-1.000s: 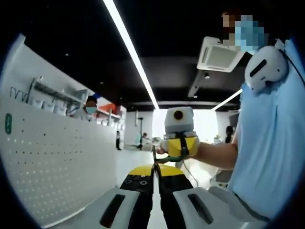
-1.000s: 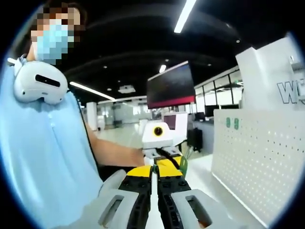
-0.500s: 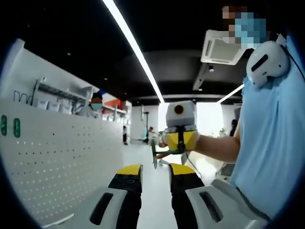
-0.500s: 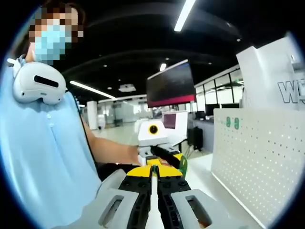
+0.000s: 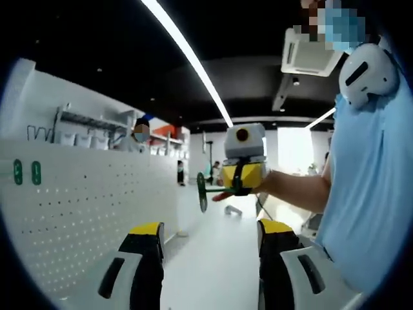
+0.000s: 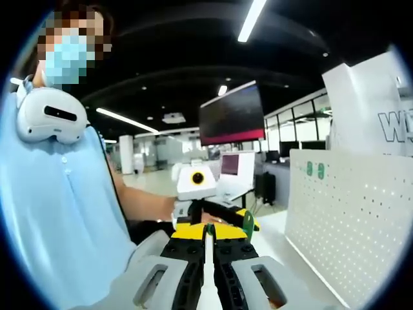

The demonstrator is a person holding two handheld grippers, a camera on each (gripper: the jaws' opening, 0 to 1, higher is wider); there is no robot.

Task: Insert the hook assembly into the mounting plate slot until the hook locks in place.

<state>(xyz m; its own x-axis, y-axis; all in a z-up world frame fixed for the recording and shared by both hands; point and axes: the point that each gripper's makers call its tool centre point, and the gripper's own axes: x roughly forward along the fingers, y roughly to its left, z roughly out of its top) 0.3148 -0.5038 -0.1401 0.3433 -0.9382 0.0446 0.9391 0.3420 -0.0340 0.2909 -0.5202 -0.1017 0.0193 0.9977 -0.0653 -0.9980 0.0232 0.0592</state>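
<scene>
Left claw [image 5: 210, 258] spread wide, gripping nothing; right claw [image 6: 208, 240] pinched on green hook assembly [image 5: 202, 192], held midair beside white pegboard [image 5: 84, 219]; partial lettering "W" on white panel [image 6: 387, 126]

I read open-plan office or lab: white pegboard wall [image 5: 77, 213] left, ceiling light strips [image 5: 187, 58] overhead, wall monitor [image 6: 231, 116] centre.

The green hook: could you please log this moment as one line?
left gripper open | right gripper shut on green hook | pegboard beside | hook not inserted
</scene>
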